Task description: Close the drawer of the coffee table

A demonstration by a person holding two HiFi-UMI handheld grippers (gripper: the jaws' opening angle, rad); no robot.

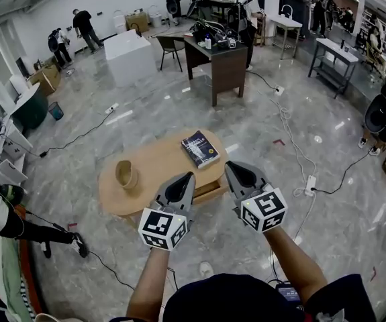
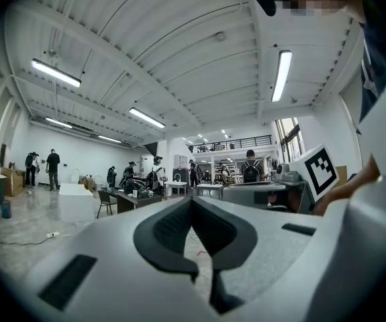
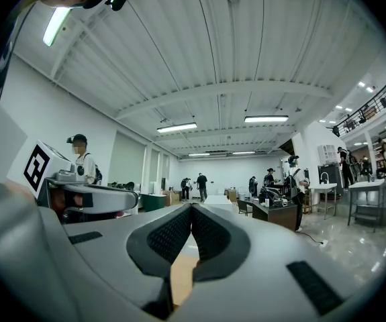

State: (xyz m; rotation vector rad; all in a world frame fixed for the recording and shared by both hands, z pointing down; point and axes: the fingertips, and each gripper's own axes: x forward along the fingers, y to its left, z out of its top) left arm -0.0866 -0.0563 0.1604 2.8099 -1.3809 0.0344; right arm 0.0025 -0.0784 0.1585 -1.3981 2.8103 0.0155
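The oval wooden coffee table (image 1: 159, 163) stands on the shiny floor in front of me in the head view. Its drawer (image 1: 208, 191) juts out a little from the near side, between my two grippers. My left gripper (image 1: 191, 174) hovers over the table's near edge, jaws shut and empty. My right gripper (image 1: 227, 165) is beside it on the right, also shut and empty. The left gripper view shows its jaws (image 2: 192, 198) pressed together and pointing out across the room. In the right gripper view the shut jaws (image 3: 191, 206) point the same way, with a strip of tabletop (image 3: 182, 274) below them.
A dark book (image 1: 200, 148) and a wooden cup (image 1: 127, 175) sit on the table. A power strip (image 1: 309, 184) and cables lie on the floor to the right. A dark desk (image 1: 216, 62) and a white block (image 1: 131, 56) stand farther back; a person (image 1: 5, 213) is at the left.
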